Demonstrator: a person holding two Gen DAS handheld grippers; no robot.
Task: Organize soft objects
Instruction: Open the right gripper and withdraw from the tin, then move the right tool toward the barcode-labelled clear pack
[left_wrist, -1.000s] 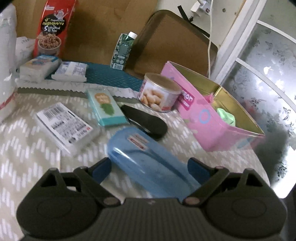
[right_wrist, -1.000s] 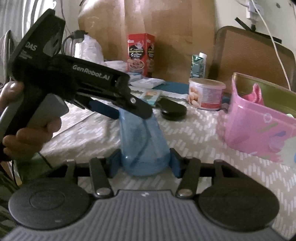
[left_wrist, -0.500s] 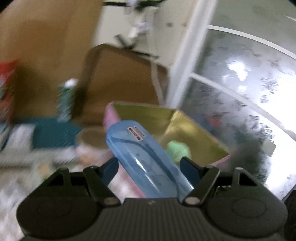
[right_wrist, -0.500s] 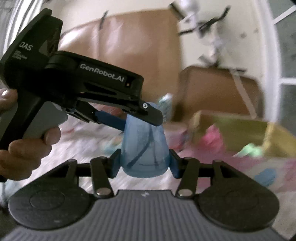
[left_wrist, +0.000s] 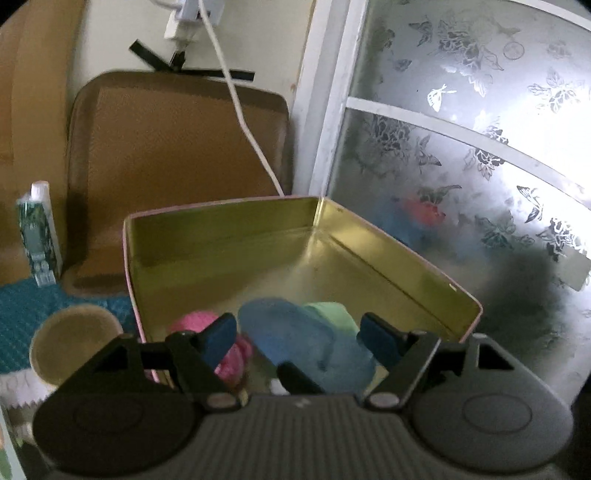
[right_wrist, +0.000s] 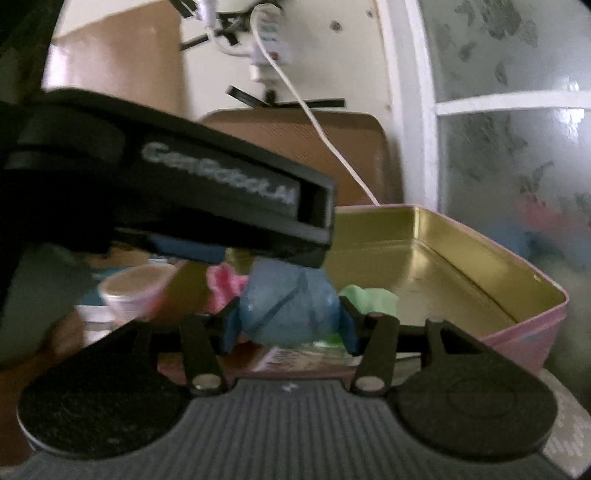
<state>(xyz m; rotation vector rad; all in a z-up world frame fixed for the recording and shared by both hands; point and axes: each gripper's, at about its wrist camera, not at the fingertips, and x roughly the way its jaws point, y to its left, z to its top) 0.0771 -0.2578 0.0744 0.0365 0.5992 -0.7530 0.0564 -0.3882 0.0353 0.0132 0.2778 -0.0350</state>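
Both hands are over the pink tin (left_wrist: 369, 254) now, at the drop-off step. The blue soft case (left_wrist: 306, 339) hangs just above the pink ball (left_wrist: 229, 350) and green lump (left_wrist: 332, 314) lying inside. The left hand-held gripper (left_wrist: 299, 332) is opening, its pads clear of the case. The right hand-held gripper (right_wrist: 288, 317) is easing open too, pads apparently on the case's end. Next, I'd say: let go fully, lift both away.

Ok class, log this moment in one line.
left gripper: opening, blue case between; right gripper: opening, pads on blue case; location: over pink tin
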